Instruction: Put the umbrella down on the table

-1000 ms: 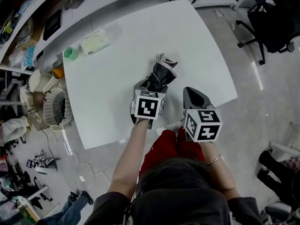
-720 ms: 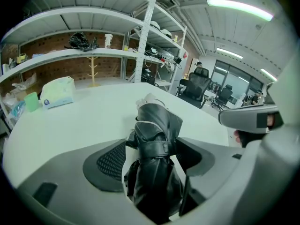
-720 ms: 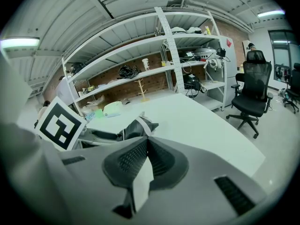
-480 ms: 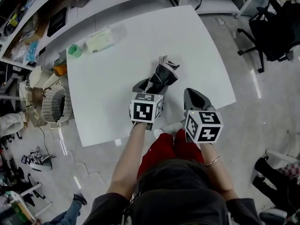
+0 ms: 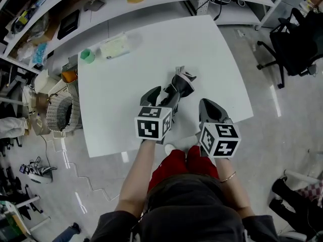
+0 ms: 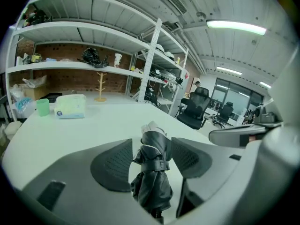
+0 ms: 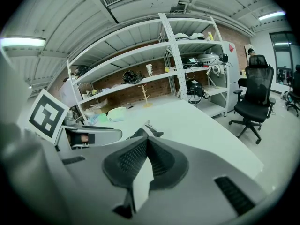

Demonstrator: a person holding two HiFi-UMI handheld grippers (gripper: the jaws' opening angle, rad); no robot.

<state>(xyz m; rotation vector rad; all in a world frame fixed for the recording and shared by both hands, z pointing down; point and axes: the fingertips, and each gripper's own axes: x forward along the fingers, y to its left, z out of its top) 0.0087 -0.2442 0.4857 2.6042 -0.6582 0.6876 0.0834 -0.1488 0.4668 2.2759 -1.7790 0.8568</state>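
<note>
The folded black umbrella (image 5: 178, 86) lies on the white table (image 5: 126, 84), its strap wrapped round the middle. My left gripper (image 5: 162, 98) is over its near end. In the left gripper view the umbrella (image 6: 152, 172) sits between the two jaws, which are closing, and a gap still shows at the left pad (image 6: 112, 165). My right gripper (image 5: 208, 105) hovers over the table's near edge, right of the umbrella. In its own view the right gripper (image 7: 146, 142) is shut with nothing in it, and the umbrella tip (image 7: 149, 131) peeks out behind.
A pale green tissue pack (image 5: 117, 46) and a green cup (image 5: 87, 56) stand at the table's far left. Black office chairs (image 5: 295, 37) are to the right, shelving is behind the table, and a woven basket (image 5: 60, 114) sits on the floor at left.
My left gripper has risen and drawn back toward me, tilting less steeply, while the umbrella stays on the table. The right gripper has hardly moved.
</note>
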